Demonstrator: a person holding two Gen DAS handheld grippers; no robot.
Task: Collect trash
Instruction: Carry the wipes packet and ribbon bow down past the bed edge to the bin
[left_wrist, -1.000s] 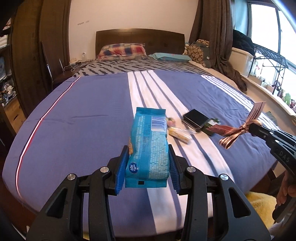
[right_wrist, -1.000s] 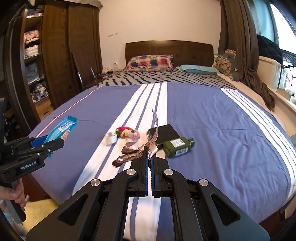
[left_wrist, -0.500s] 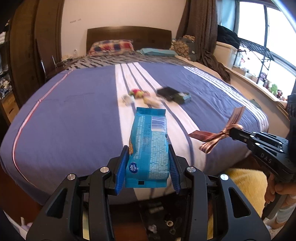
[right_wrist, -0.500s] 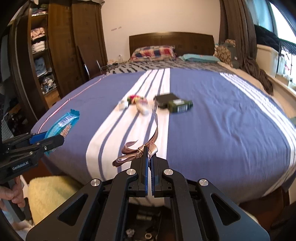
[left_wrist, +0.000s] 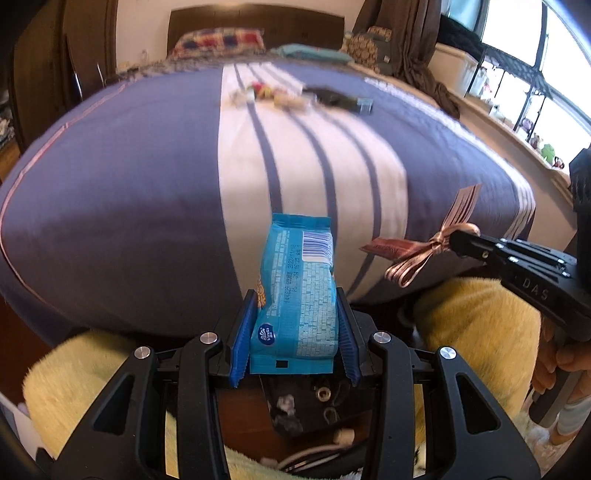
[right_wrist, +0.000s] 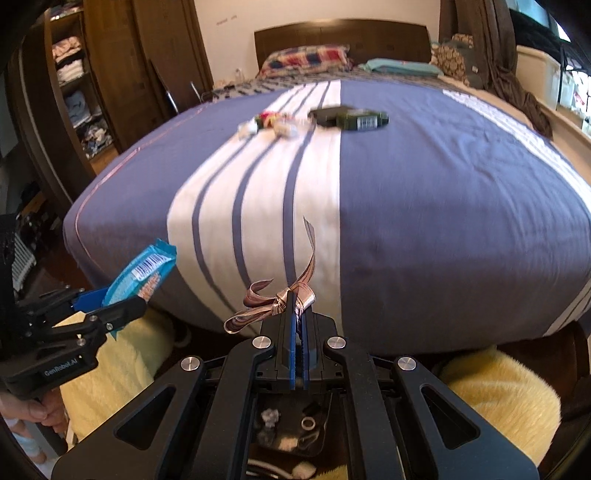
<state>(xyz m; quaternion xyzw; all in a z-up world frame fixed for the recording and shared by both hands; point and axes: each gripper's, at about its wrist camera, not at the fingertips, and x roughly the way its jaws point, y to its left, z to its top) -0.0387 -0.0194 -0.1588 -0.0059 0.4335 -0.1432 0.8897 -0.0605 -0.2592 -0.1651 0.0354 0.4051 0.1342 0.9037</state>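
the left gripper (left_wrist: 295, 325) had its jaws clamped on the lower end of a blue snack wrapper (left_wrist: 299, 291), which stood up between the blue pads with its barcode end pointing away toward the bed (left_wrist: 147, 192). the right gripper (right_wrist: 297, 306) had its jaws pressed together on the knot of a pinkish-brown ribbon bow (right_wrist: 280, 295), with one tail curling upward and the loops hanging off to the left. both grippers were held just off the foot of the bed, above a fluffy yellow rug (right_wrist: 498, 387) and a dark tray (right_wrist: 291, 424) on the floor that held small bits, too blurred to name. in the left wrist view the ribbon bow (left_wrist: 424, 251) sat to the right of the wrapper, near it but apart. far up the striped blue and white cover lay a cluster of small things: a dark green bottle (right_wrist: 364, 120) beside a flat black object (right_wrist: 327, 112), a colourful scrunchie-like item (right_wrist: 267, 118) and some pale scraps (right_wrist: 284, 129), all blurred. a plaid pillow (right_wrist: 306, 61) rested by the headboard.
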